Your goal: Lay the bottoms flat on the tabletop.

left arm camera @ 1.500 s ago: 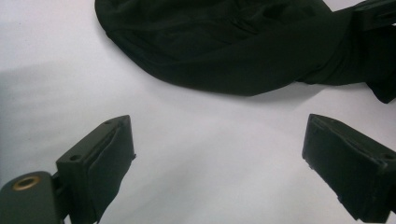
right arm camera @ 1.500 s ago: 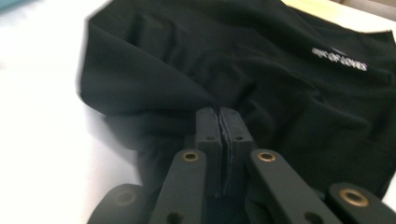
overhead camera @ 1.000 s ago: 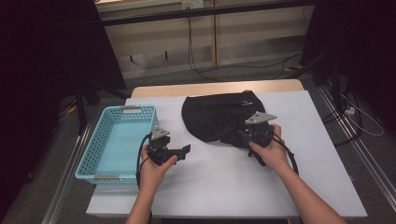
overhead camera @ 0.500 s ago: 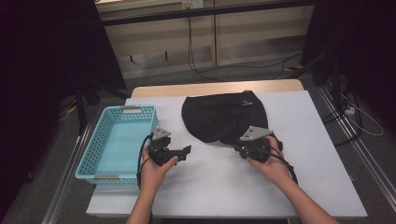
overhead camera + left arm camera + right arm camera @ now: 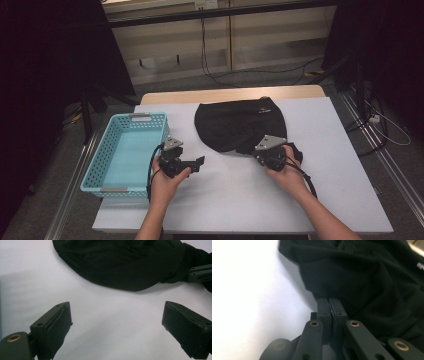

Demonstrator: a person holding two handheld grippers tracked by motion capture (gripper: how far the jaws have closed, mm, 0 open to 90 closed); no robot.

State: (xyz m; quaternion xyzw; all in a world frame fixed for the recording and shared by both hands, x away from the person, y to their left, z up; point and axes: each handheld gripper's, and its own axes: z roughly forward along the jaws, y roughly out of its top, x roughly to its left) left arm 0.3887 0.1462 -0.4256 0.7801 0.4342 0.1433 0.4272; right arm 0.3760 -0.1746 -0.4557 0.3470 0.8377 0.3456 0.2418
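Observation:
A black garment (image 5: 237, 125) lies crumpled on the white table (image 5: 235, 200), with small white lettering near its far edge. My right gripper (image 5: 259, 151) sits at the garment's near right edge. Its jaws have just been closing and now stand pressed together on the hem of the garment (image 5: 374, 277), where the right gripper (image 5: 329, 302) meets the cloth. My left gripper (image 5: 201, 162) rests on the table left of the garment, pointing right. In its own view the left gripper (image 5: 117, 322) stands wide open over bare table, the garment (image 5: 125, 262) a short way beyond it.
A light blue perforated basket (image 5: 100, 165) stands at the table's left side, close to my left hand. Dark curtains and metal rails flank the table. Cables run over the floor behind it.
My right gripper has come down and toward the left along the garment's near edge, and its jaws have shut. The left gripper has not moved.

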